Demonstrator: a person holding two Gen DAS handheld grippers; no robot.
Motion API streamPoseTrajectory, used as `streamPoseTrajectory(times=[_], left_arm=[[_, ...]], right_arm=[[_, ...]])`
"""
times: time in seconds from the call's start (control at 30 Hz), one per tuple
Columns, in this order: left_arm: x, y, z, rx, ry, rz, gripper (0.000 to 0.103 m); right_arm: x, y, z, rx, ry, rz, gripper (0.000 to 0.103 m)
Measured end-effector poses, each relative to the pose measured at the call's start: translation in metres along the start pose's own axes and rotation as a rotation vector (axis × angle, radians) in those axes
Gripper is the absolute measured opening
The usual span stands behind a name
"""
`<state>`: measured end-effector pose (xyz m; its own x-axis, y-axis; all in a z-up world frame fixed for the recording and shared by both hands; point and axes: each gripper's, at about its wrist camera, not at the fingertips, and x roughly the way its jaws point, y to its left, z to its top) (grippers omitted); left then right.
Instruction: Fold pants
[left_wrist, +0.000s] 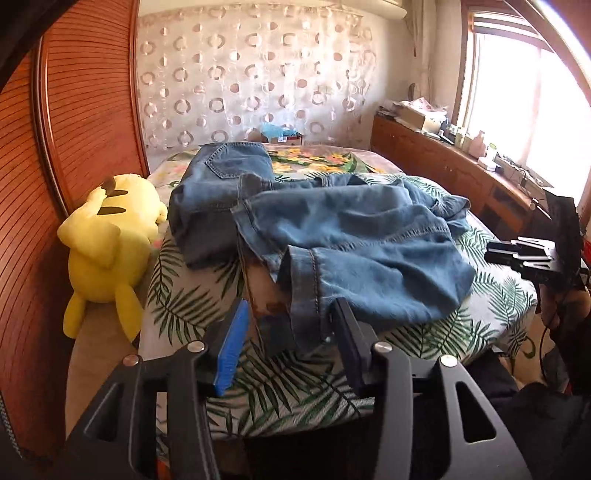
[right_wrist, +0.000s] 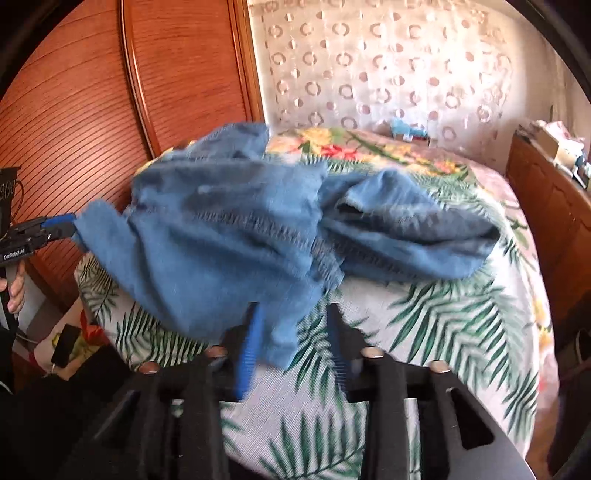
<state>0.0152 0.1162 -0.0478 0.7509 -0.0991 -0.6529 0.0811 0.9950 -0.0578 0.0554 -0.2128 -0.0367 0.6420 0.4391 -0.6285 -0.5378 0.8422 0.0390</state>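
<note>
Blue denim pants (left_wrist: 332, 236) lie crumpled on the leaf-print bed (left_wrist: 295, 384), waist and back pocket at the far left. My left gripper (left_wrist: 290, 314) is open, its fingers on either side of a hemmed leg end (left_wrist: 306, 288). From the right wrist view the left gripper (right_wrist: 72, 225) touches the pants' left edge (right_wrist: 96, 229). My right gripper (right_wrist: 293, 328) is open at the near edge of the pants (right_wrist: 240, 236); this view is blurred. It also shows at the right in the left wrist view (left_wrist: 517, 251).
A yellow plush toy (left_wrist: 110, 243) lies at the bed's left edge beside a wooden slatted wardrobe (left_wrist: 74, 122). A wooden sideboard (left_wrist: 443, 162) with clutter runs under the window at right. A phone (right_wrist: 66, 345) lies low at left.
</note>
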Motion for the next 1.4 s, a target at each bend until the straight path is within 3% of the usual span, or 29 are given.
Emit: streamPoseTrajectory(times=[0.07, 0.13, 0.33, 0.47, 0.6, 0.67, 0.7, 0.77, 0.87, 0.97, 1.07, 1.23, 1.4], left_arm=[[0.005, 0.001, 0.008, 0.009, -0.01, 0.013, 0.07], [0.018, 0.004, 0.021, 0.017, -0.007, 0.004, 0.079], [0.043, 0.013, 0.055, 0.037, -0.053, 0.02, 0.079], [0.08, 0.017, 0.066, 0.049, -0.007, 0.016, 0.079], [0.114, 0.023, 0.073, 0.053, 0.043, 0.015, 0.066], [0.119, 0.023, 0.075, 0.058, 0.044, 0.015, 0.044], [0.123, 0.024, 0.076, 0.065, 0.052, 0.02, 0.038], [0.124, 0.024, 0.078, 0.074, 0.047, 0.011, 0.014], [0.114, 0.018, 0.092, 0.096, -0.003, 0.036, 0.012], [0.109, 0.019, 0.116, 0.09, -0.045, 0.057, 0.012], [0.127, 0.028, 0.142, 0.089, -0.03, 0.087, 0.012], [0.154, 0.033, 0.141, 0.072, 0.067, 0.084, 0.015], [0.132, 0.029, 0.133, 0.048, 0.041, 0.091, 0.034]], right_arm=[[0.004, -0.003, 0.014, 0.0, -0.017, 0.005, 0.042], [0.012, -0.004, 0.03, -0.013, -0.033, 0.012, 0.043], [0.069, -0.005, 0.087, -0.056, -0.012, 0.047, 0.043], [0.117, -0.015, 0.102, -0.04, 0.046, 0.04, 0.043], [0.142, -0.027, 0.113, 0.0, 0.099, 0.088, 0.043], [0.151, -0.031, 0.119, 0.001, 0.119, 0.117, 0.043], [0.155, -0.033, 0.123, -0.001, 0.122, 0.133, 0.043], [0.161, -0.036, 0.13, -0.006, 0.126, 0.188, 0.006], [0.159, -0.033, 0.142, -0.072, 0.079, 0.182, 0.005], [0.149, -0.033, 0.169, -0.087, -0.029, 0.145, 0.005], [0.15, -0.039, 0.191, -0.076, -0.083, 0.106, 0.005], [0.198, -0.035, 0.187, -0.085, 0.044, 0.055, 0.005], [0.18, -0.042, 0.169, -0.055, 0.029, 0.083, 0.028]])
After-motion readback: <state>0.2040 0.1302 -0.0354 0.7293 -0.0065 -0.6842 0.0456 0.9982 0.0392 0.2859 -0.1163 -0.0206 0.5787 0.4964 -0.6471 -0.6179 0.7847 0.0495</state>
